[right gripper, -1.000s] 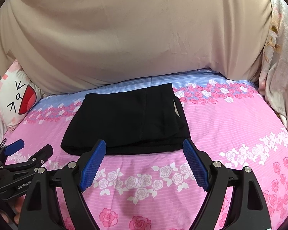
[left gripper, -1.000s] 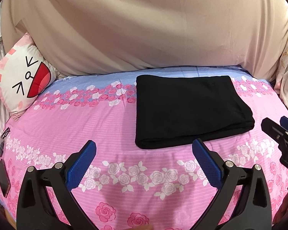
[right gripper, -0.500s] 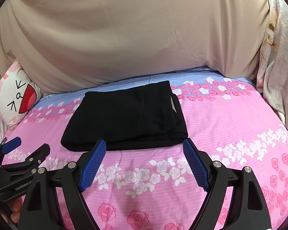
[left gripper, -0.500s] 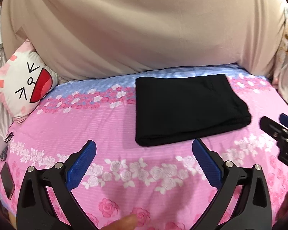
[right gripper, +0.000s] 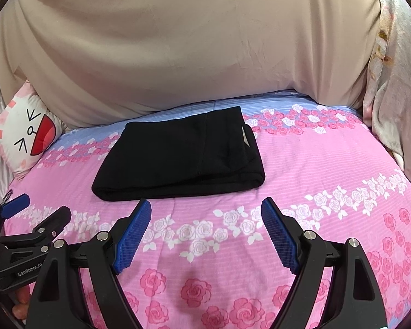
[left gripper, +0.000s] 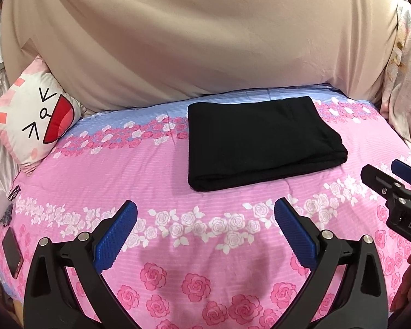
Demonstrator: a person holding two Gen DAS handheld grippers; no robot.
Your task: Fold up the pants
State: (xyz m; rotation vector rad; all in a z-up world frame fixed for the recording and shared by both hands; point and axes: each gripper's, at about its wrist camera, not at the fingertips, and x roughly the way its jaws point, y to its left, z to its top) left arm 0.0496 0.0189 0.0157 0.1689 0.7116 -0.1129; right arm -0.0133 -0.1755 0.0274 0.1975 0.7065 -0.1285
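Note:
The black pants (left gripper: 260, 142) lie folded into a flat rectangle on the pink rose-print bedspread (left gripper: 123, 175), toward the back of the bed; they also show in the right wrist view (right gripper: 180, 159). My left gripper (left gripper: 205, 213) is open and empty, held above the bedspread short of the pants' near edge. My right gripper (right gripper: 206, 211) is open and empty, just short of the pants' near edge. Each gripper shows at the edge of the other's view: the right one (left gripper: 391, 178), the left one (right gripper: 35, 208).
A cartoon-face cushion (left gripper: 33, 120) leans at the back left. A beige sheet (left gripper: 205, 41) covers the wall behind the bed. A floral curtain (right gripper: 397, 82) hangs at the right. A dark phone (left gripper: 12, 252) lies at the bed's left edge.
Both grippers have pulled back and up from the pants, which now look farther away. The pants have not moved.

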